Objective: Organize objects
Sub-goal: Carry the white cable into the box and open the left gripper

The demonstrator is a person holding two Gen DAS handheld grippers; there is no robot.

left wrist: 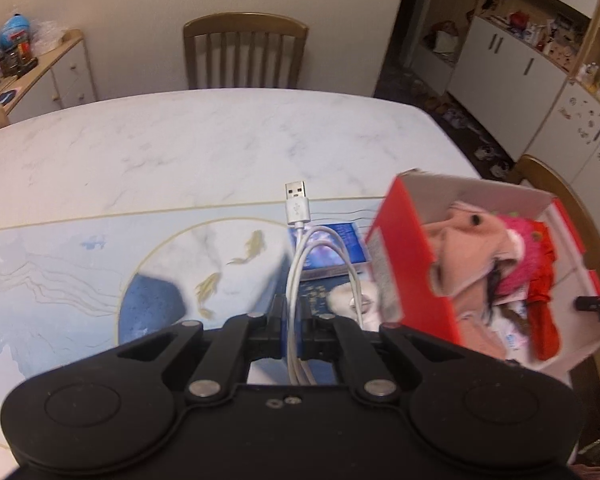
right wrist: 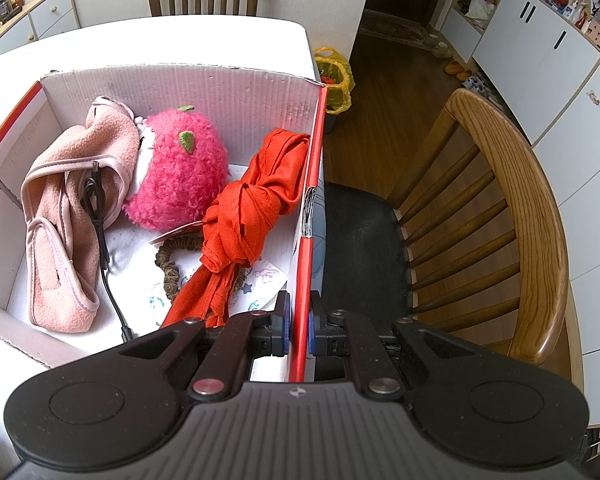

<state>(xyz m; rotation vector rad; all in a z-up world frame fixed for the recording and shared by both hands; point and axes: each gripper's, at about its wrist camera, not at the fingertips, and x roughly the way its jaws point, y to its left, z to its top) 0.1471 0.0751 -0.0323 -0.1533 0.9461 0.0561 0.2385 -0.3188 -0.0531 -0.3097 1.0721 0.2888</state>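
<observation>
I am holding a coiled white USB cable (left wrist: pixel 300 276) pinched narrowly in my left gripper (left wrist: pixel 293 322), raised above the marble table (left wrist: pixel 180 148), its plug pointing away from me. My right gripper (right wrist: pixel 299 330) is clamping the right wall of the red cardboard box (right wrist: pixel 306 216), steadying it at the table's edge. The box is already holding a pink cloth (right wrist: pixel 66 216), a fuzzy pink toy (right wrist: pixel 176 172), a knotted red scarf (right wrist: pixel 252 204) and a black cord (right wrist: pixel 100 232). I judge the cable is going in next. The loose loops could slip free or snag the box rim, and tugging the wall could tip the box toward the chair (right wrist: pixel 500 208).
</observation>
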